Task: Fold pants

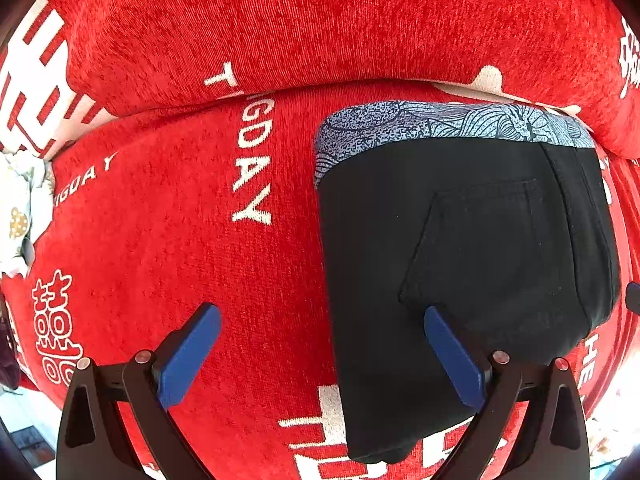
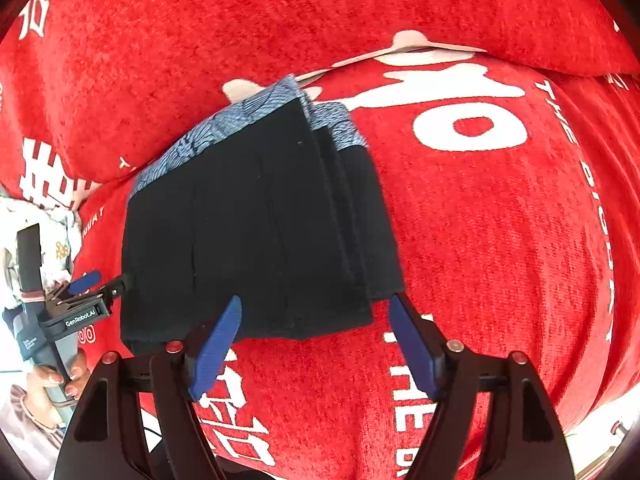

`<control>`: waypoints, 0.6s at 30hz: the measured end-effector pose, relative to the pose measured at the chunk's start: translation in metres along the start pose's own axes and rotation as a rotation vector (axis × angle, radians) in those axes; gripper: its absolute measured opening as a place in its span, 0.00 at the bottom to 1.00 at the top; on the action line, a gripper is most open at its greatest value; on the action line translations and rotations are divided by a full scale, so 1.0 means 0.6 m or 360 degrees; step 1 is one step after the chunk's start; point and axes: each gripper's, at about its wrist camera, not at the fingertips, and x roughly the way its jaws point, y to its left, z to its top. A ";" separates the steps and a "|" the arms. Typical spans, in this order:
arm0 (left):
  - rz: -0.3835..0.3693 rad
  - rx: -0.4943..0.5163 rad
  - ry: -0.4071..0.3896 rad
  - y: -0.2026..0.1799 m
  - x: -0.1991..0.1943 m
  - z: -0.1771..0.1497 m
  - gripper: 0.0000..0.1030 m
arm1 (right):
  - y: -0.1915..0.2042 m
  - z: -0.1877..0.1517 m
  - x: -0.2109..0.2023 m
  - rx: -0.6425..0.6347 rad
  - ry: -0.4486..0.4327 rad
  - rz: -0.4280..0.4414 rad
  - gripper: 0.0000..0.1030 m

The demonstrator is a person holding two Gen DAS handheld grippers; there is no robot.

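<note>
The left gripper (image 1: 322, 312) hovers wide open with nothing between its blue fingers (image 1: 192, 356), its right finger over the near edge of the folded black pants (image 1: 460, 248); the pants lie in a compact stack on the red printed sofa cover (image 1: 180, 240), patterned blue waistband (image 1: 440, 120) toward the backrest cushion (image 1: 320, 20); the right gripper (image 2: 316, 300) is likewise spread and empty, just at the stack's near edge.
</note>
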 end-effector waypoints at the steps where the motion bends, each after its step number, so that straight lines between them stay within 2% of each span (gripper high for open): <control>1: -0.0001 0.0000 0.0004 0.001 0.001 0.001 0.99 | -0.004 0.000 0.001 0.0009 0.0010 0.0005 0.78; 6: 0.0002 0.0011 0.0026 -0.001 0.006 0.006 0.99 | -0.021 0.001 0.008 0.0052 0.0033 0.0044 0.81; 9: -0.0005 0.0002 0.0042 -0.002 0.010 0.011 0.99 | -0.029 0.007 0.012 0.0050 0.0040 0.0067 0.88; 12: -0.0026 -0.0024 0.0063 0.001 0.015 0.017 0.99 | -0.035 0.015 0.019 0.0034 0.0064 0.0079 0.88; 18: -0.0143 -0.0090 0.0108 0.016 0.020 0.029 0.99 | -0.049 0.030 0.028 0.0049 0.0096 0.0155 0.88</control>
